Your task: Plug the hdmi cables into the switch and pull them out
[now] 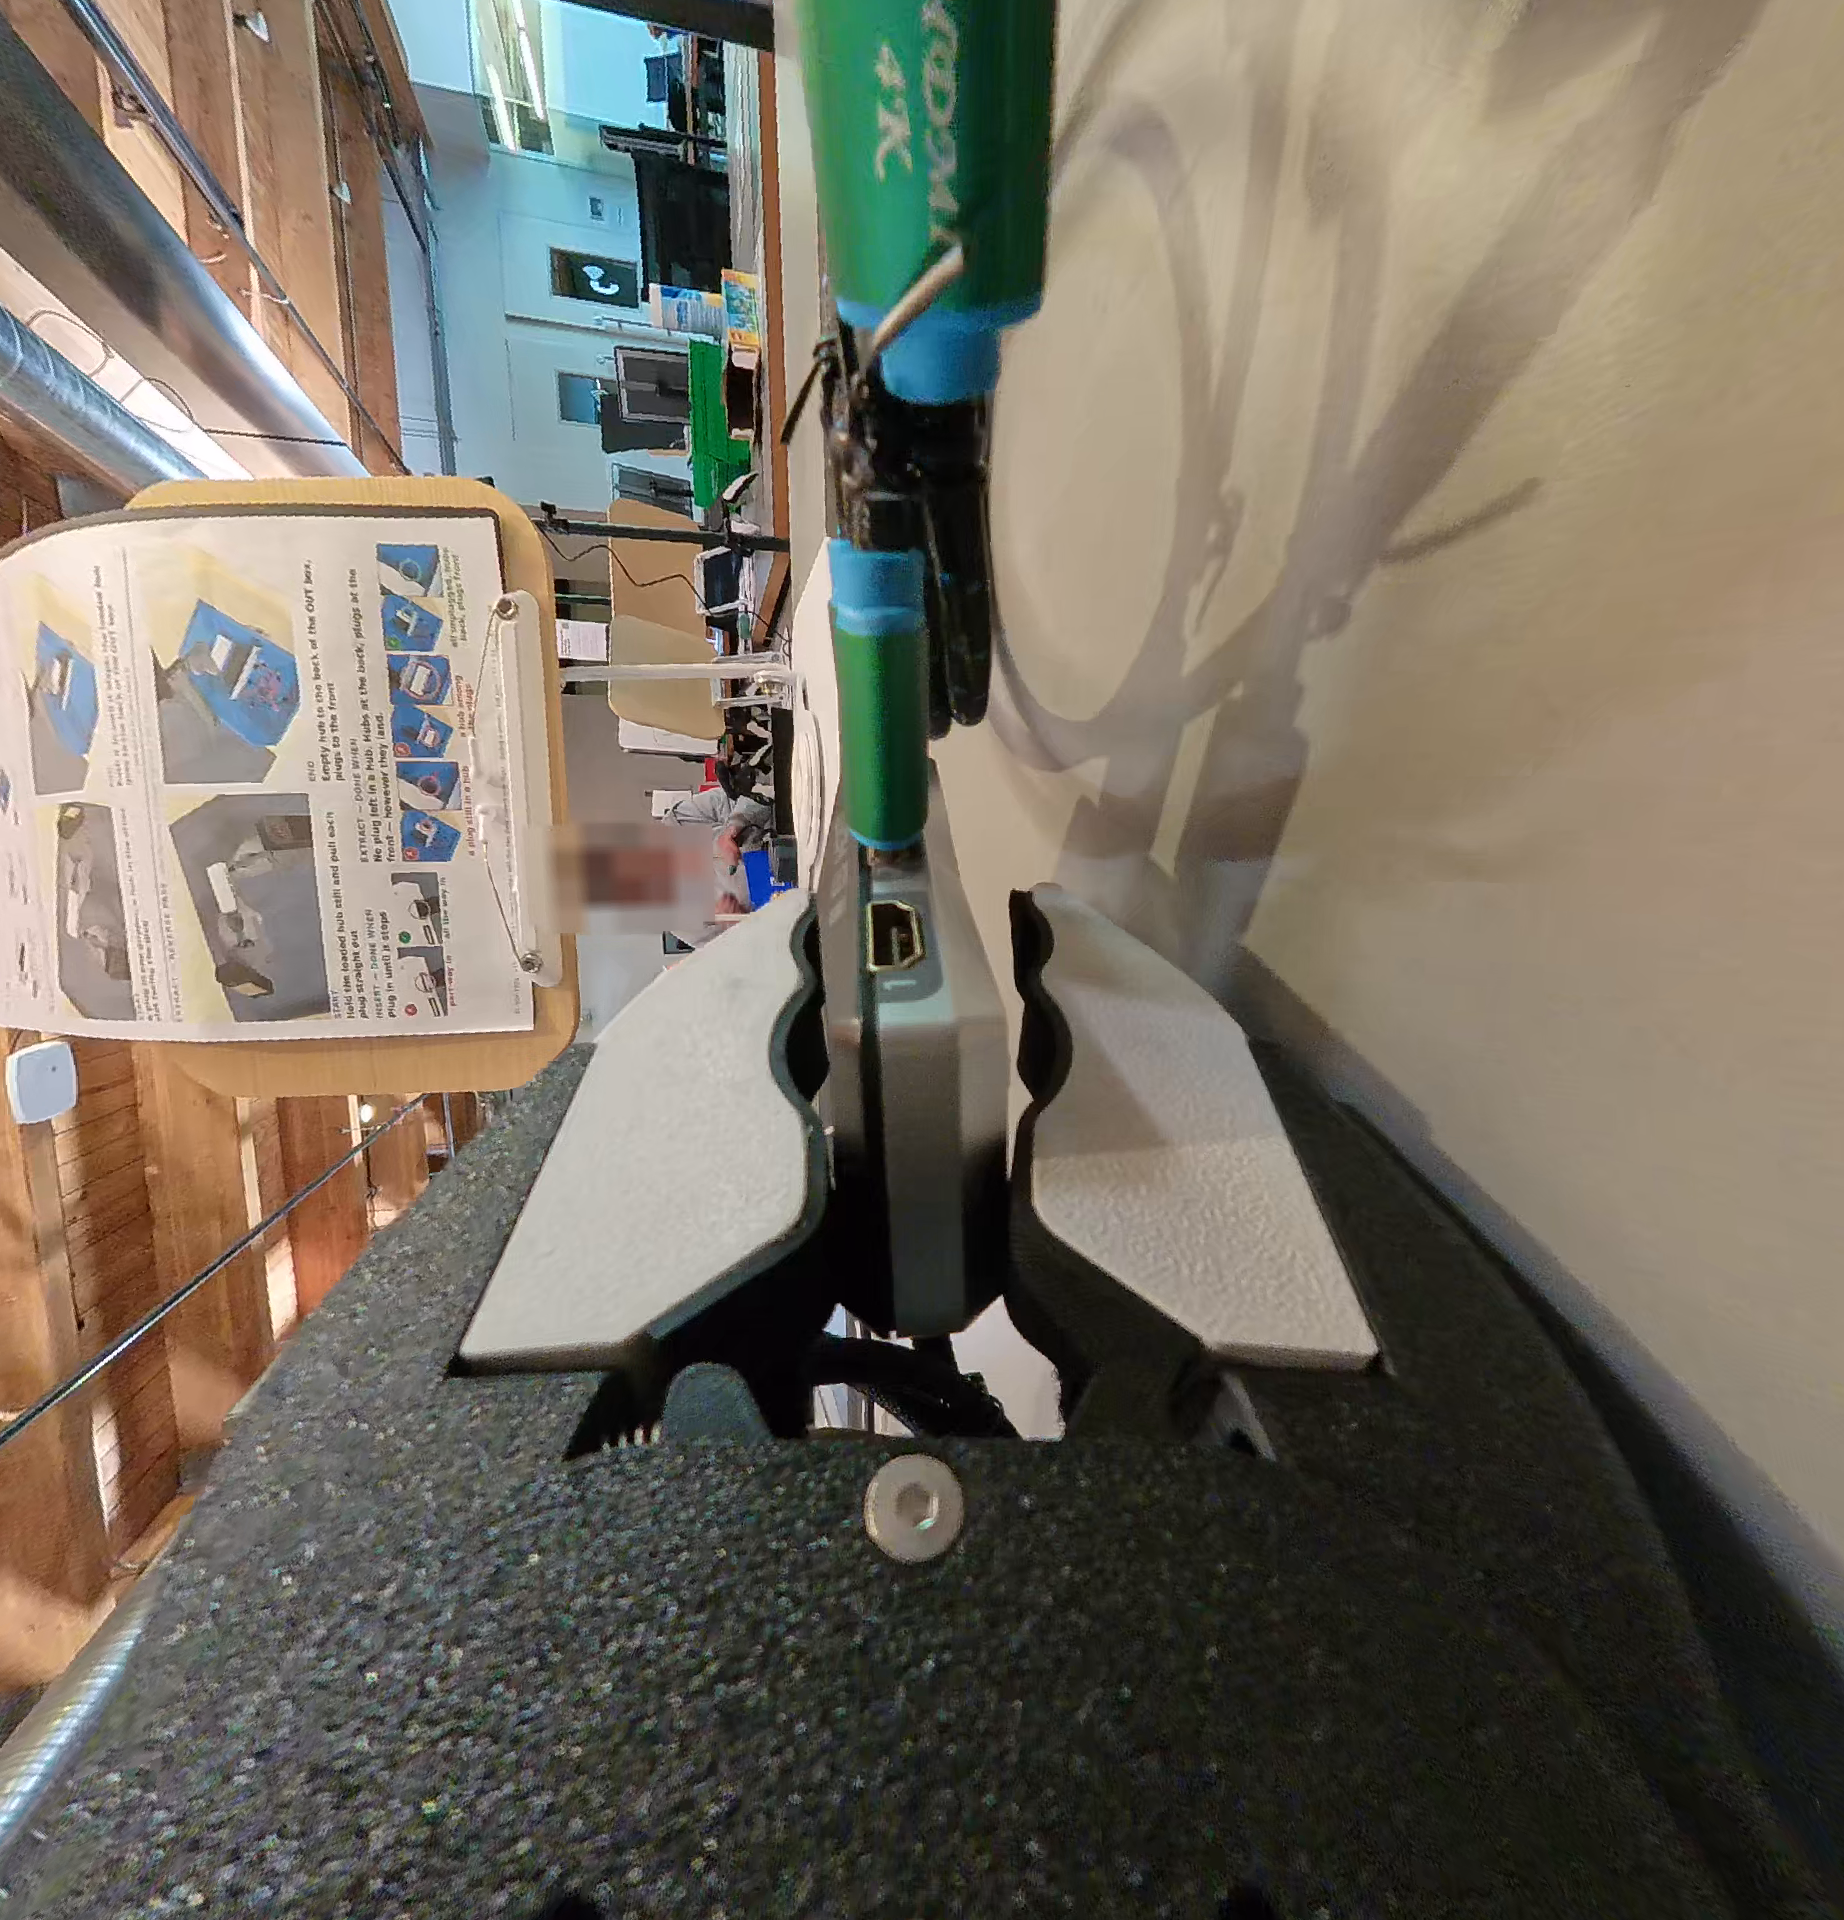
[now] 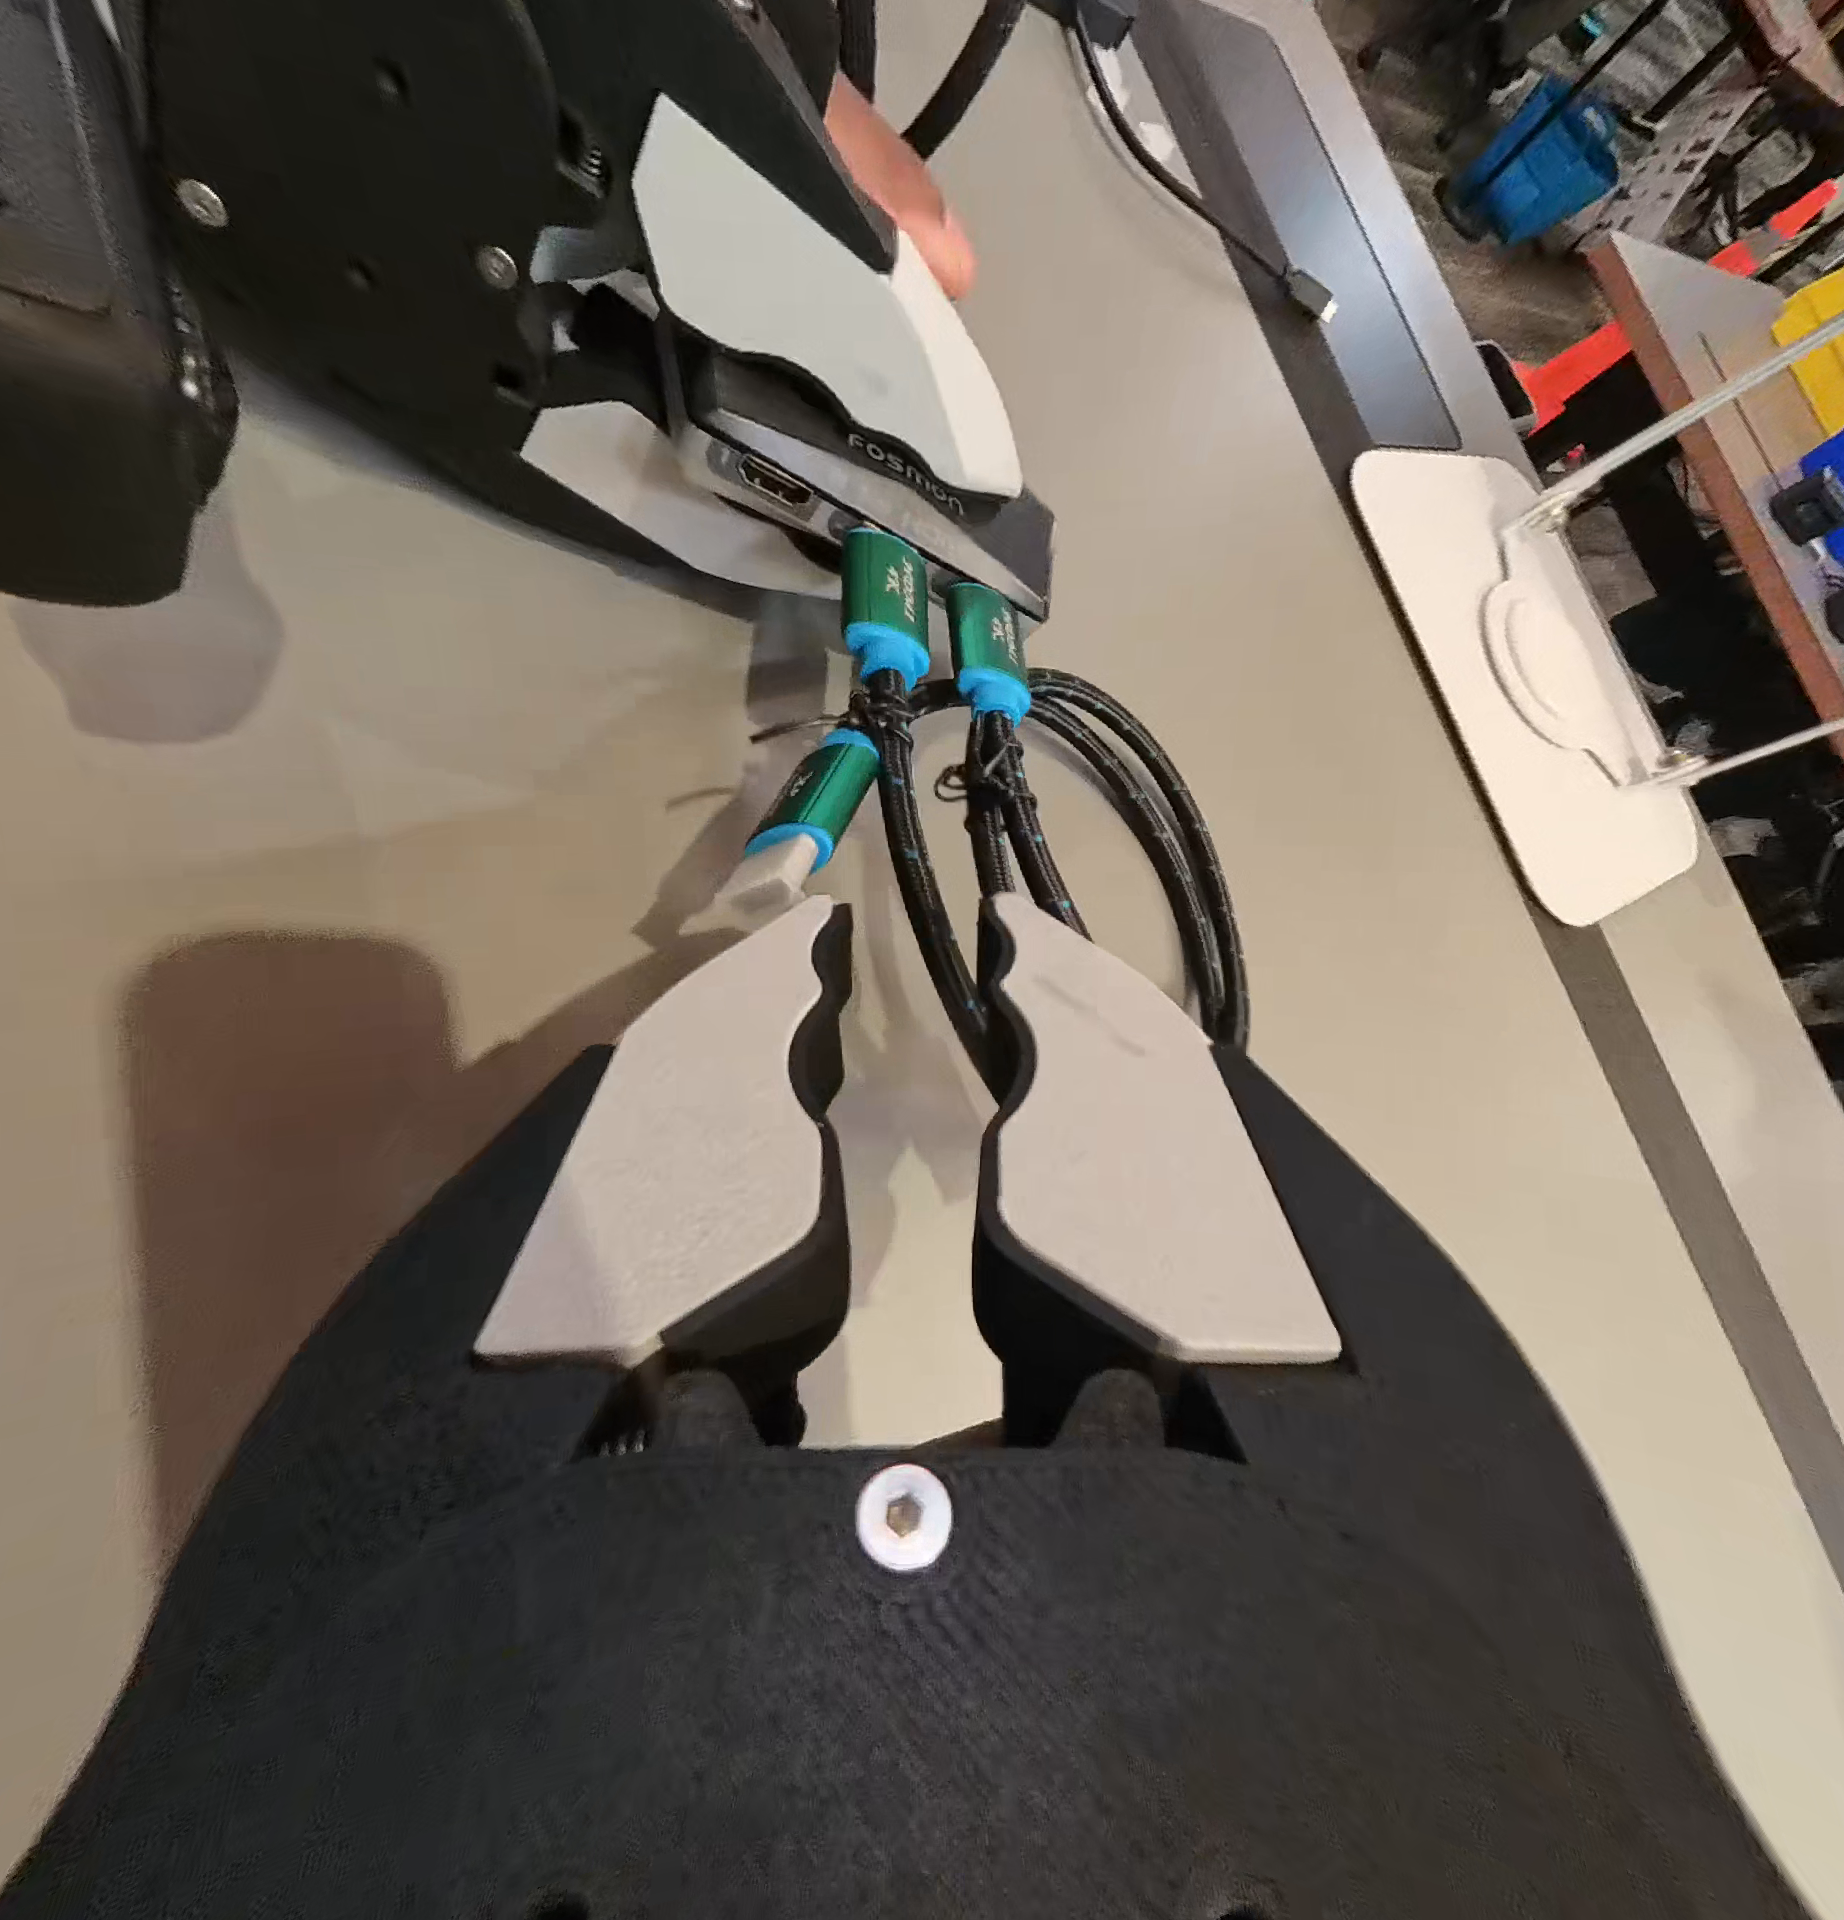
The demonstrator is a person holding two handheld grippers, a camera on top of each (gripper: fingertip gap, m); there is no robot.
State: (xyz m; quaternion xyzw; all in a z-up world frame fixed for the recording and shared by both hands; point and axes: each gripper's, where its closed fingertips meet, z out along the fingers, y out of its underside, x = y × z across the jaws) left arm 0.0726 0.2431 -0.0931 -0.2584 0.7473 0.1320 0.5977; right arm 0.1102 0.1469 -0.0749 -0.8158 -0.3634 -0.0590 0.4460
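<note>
My left gripper is shut on a flat grey hub and holds it on edge, with one pad against each broad face. One green plug sits in the hub's far end, next to an empty port. In the right wrist view the left gripper clamps the hub above the table, with two green plugs in it. My right gripper is open, with nothing in its grasp. A loose green plug lies just past its left fingertip. Black braided cables loop under the fingers.
The beige table ends at a dark edge strip on the right. A white stand base sits near that edge. A clipboard with a printed sheet hangs on a stand. A hand holds the left gripper. Bins and clutter lie beyond. One gripper's finger ends stand about 11 centimetres off the other's. From my left tips it is roughly 30 centimetres to the white stand base; from my right, 35 centimetres.
</note>
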